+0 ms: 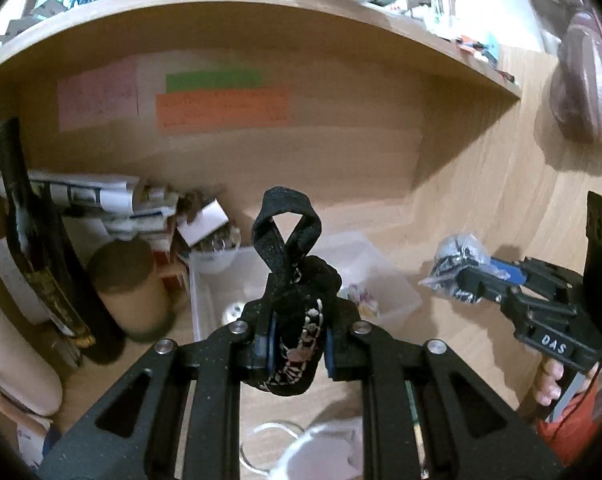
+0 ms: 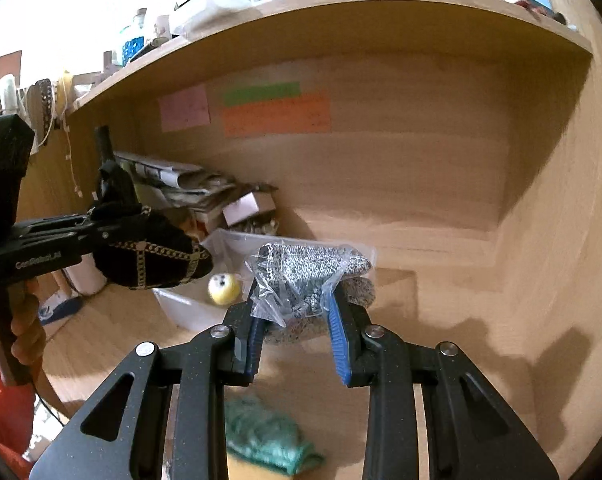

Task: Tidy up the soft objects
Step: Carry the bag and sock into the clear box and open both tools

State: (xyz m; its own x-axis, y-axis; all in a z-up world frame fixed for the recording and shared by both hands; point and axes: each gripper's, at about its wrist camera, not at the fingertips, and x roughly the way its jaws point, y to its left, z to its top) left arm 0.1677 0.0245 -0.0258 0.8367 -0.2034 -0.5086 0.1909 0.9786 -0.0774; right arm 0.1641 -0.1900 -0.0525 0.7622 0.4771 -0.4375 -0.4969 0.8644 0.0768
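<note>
Left wrist view: left tool [image 1: 291, 346] clamped on black chain-trimmed pouch [image 1: 297, 320], held above clear bin [image 1: 397, 300] on counter [image 1: 441, 208]. Right wrist view: right tool [image 2: 295, 334] pinching bagged speckled cloth [image 2: 309, 272] over the same bin, yellow ball [image 2: 224, 289] inside it.

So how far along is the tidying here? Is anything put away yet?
Partly. The clear bin already holds a yellow ball and another small item. In hand: the left gripper clamps a black pouch, and the right gripper grips a bagged speckled cloth, both above the desk near the bin. Left: a green knitted piece lies on the desk.
</note>
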